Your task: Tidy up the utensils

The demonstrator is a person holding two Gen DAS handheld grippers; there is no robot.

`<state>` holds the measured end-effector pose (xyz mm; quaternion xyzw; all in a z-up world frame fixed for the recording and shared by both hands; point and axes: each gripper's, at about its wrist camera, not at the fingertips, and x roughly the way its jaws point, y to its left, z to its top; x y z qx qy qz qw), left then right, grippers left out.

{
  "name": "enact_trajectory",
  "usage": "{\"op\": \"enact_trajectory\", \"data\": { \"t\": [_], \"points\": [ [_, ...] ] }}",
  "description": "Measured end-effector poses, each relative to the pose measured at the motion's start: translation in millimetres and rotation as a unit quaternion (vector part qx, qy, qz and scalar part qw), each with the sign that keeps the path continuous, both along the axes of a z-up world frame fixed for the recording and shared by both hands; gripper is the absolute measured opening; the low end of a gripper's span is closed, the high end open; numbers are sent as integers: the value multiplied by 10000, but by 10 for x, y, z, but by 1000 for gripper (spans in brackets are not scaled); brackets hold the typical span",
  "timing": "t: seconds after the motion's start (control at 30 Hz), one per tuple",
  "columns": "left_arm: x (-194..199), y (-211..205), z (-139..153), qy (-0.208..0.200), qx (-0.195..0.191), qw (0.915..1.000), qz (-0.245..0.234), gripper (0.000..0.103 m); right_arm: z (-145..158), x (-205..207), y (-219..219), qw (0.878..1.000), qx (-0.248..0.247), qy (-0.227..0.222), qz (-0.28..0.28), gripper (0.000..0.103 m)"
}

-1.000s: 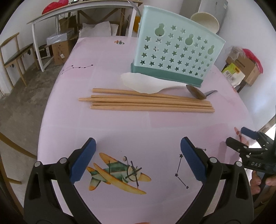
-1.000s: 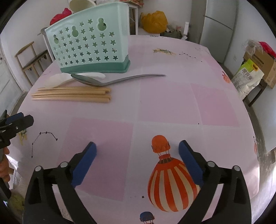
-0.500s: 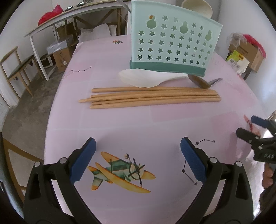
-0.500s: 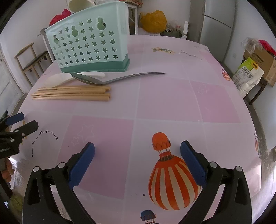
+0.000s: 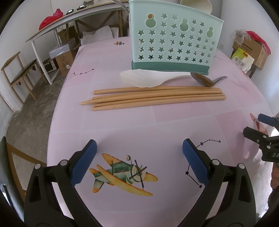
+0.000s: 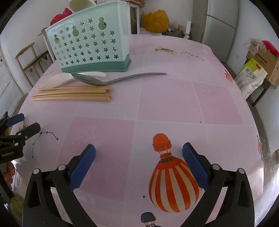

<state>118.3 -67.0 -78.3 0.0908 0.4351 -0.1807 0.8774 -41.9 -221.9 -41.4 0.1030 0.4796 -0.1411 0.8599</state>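
Note:
A mint-green utensil holder with star holes (image 5: 171, 45) (image 6: 90, 47) stands upright on the pink table. In front of it lie a white plastic spoon (image 5: 146, 80) (image 6: 59, 80), a metal spoon (image 5: 204, 81) (image 6: 111, 79) and several wooden chopsticks (image 5: 153, 98) (image 6: 73, 94) side by side. My left gripper (image 5: 138, 162) is open and empty, well short of the chopsticks. My right gripper (image 6: 138, 162) is open and empty over the balloon print, far from the metal spoon. Each gripper shows at the edge of the other's view (image 5: 259, 127) (image 6: 21, 124).
The pink tablecloth (image 5: 122, 129) (image 6: 174, 104) carries airplane, balloon and star prints. A bowl (image 5: 195, 5) stands behind the holder. Off the table are a wooden chair (image 5: 19, 73), a white desk, cardboard boxes (image 6: 265, 61) and a fridge (image 6: 221, 24).
The left gripper has swung slightly, so the holder and chopsticks now sit more square ahead. The right gripper has edged forward a little. Both stay open and empty.

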Motion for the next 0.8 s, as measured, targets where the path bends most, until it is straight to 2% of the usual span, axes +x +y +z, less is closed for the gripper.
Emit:
{"op": "enact_trajectory", "data": {
  "t": [0.8],
  "points": [
    [-13,26,3,-9,36,10000,28,95,2,4,-6,10000,20,63,-1,97]
  ]
}}
